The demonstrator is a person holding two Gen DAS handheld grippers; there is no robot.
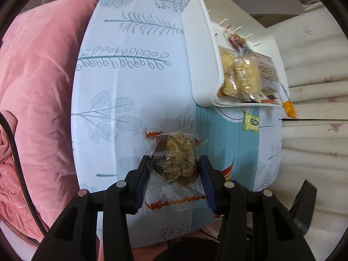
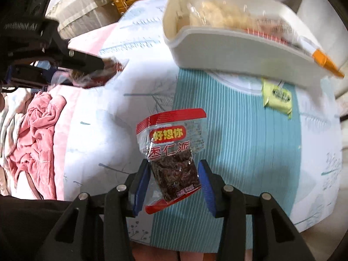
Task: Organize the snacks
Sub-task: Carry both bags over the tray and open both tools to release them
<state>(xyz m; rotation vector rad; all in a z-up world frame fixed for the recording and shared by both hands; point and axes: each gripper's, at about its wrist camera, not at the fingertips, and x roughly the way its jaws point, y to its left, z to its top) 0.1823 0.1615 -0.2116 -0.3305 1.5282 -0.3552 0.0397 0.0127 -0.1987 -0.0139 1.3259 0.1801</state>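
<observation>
My left gripper [image 1: 173, 165] is shut on a clear packet with a pale crumbly snack [image 1: 174, 158], held over the leaf-print tablecloth [image 1: 130, 87]. My right gripper [image 2: 174, 171] is shut on a red-edged packet of dark snack [image 2: 174, 152], held above the blue striped part of the cloth. A white bin [image 1: 202, 50] at the far right holds several wrapped snacks; it also shows in the right wrist view [image 2: 228, 43]. A small green packet [image 1: 251, 122] lies on the cloth just in front of the bin, and shows in the right wrist view [image 2: 277, 96] too.
A pink blanket [image 1: 37, 87] lies left of the table. Cream curtains [image 1: 315, 130] hang to the right. The left gripper with its packet [image 2: 71, 65] shows at the left of the right wrist view. An orange-tipped wrapper [image 1: 288, 106] sticks out of the bin.
</observation>
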